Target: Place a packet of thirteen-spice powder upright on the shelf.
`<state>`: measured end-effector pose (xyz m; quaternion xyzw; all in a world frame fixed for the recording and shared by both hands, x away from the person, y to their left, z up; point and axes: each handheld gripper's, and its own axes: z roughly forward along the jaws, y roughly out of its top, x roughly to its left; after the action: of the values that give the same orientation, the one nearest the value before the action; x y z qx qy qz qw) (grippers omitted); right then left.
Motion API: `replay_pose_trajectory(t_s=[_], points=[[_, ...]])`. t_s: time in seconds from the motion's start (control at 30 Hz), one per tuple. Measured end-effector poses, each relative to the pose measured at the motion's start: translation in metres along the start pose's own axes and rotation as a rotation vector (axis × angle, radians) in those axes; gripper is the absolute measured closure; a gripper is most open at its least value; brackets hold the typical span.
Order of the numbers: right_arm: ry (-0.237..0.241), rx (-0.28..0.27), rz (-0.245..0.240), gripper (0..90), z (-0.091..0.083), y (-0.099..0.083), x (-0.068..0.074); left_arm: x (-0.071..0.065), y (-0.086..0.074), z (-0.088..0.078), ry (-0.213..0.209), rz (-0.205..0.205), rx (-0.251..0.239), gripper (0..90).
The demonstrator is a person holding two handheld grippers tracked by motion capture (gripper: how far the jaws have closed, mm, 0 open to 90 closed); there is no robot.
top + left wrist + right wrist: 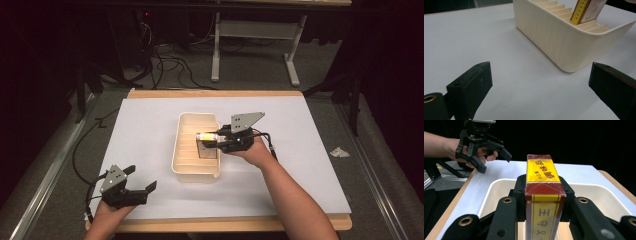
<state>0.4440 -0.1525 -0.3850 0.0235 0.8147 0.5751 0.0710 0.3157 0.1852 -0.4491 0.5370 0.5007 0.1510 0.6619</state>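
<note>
The right gripper [216, 140] is pinching a small box [543, 195], red-brown with a yellow panel and printed characters, wrapped in clear film. In the right gripper view both black jaws press flat against the two long sides of the box, and its top end points away from the camera. In the high view the box [206, 144] stands upright over the middle of the cream tray [181, 157], and its lower end is already down between the low dividers inside. From the left gripper view the box [587, 11] leans a little and its bottom is hidden behind a divider, so I cannot tell if it already rests on the tray floor.

The tray stands in the middle of the white sheet [145, 145] that covers the table, with its long side running from near to far. The slots around the box look empty.

The left gripper [141, 180] waits at the near left part of the sheet, well apart from the tray. Its jaws are spread wide and nothing is between them.

I judge that the step in hand is to set the box into one slot of the tray. The next move asks for a small lowering until the box sits firm between two dividers, straight and not leaning, and then a release of the jaws without dragging the box up again. If the tray slides, the left gripper could steady its near wall.
</note>
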Motion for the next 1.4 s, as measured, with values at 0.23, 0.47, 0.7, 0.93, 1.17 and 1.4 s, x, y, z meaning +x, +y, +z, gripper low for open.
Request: replay_pose_trajectory(t_s=[0.23, 0.47, 0.7, 0.93, 1.17, 1.4], points=[[0.002, 0.001, -0.002, 68.9, 0.009, 0.002, 0.000, 0.000, 0.000, 0.000, 0.000, 0.000, -0.003, 5.6], [0.002, -0.005, 0.002, 68.8, 0.012, 0.005, 0.000, 0.000, 0.000, 0.000, -0.002, 0.000, -0.002, 5.7], [0.002, 0.011, 0.005, 68.9, 0.015, 0.004, 0.001, 0.000, 0.000, 0.000, -0.002, 0.001, -0.002, 5.7], [-0.001, 0.042, 0.006, 68.8, 0.021, -0.001, 0.002, 0.000, 0.000, 0.001, -0.001, -0.003, -0.001, 5.8], [-0.012, 0.052, 0.023, 68.6, 0.027, -0.009, 0.003, 0.000, 0.000, 0.000, -0.002, -0.002, 0.001, 5.9], [-0.013, 0.069, 0.035, 68.5, 0.029, -0.015, 0.003, 0.000, 0.000, 0.000, -0.002, 0.000, 0.002, 6.0]])
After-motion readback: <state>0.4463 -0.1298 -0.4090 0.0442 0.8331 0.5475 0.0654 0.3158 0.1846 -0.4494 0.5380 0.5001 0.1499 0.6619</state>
